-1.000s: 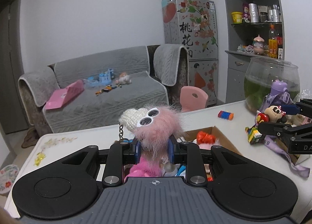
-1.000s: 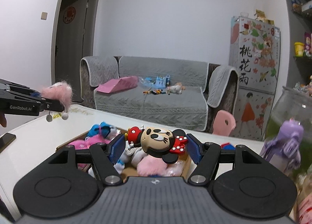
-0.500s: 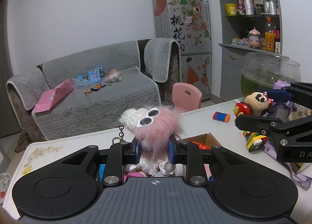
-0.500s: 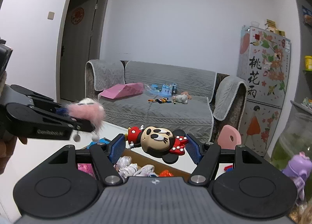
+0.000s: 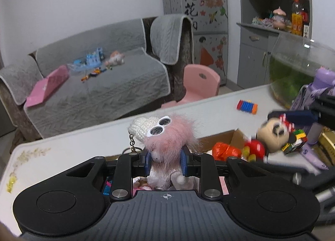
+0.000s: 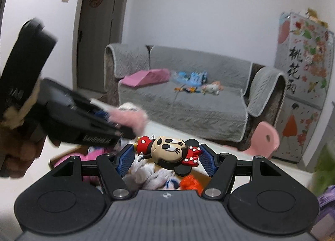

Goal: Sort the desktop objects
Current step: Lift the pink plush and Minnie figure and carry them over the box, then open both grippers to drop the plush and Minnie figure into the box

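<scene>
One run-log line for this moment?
left gripper: shut on pink fluffy toy | right gripper: shut on mouse figure | both over cardboard box

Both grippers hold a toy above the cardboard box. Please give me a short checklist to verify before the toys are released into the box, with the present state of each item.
1. Left gripper shut on the pink furry toy: ok.
2. Right gripper shut on the mouse toy: ok, the pads press on both its sides.
3. Cardboard box below the grippers: ok, it shows under both.
4. Room left in the box: cannot tell, soft toys and an orange thing already lie inside.
5. Grippers apart from each other: not ok, they are very close in the right wrist view.
6. Keychain hanging free: ok.
</scene>
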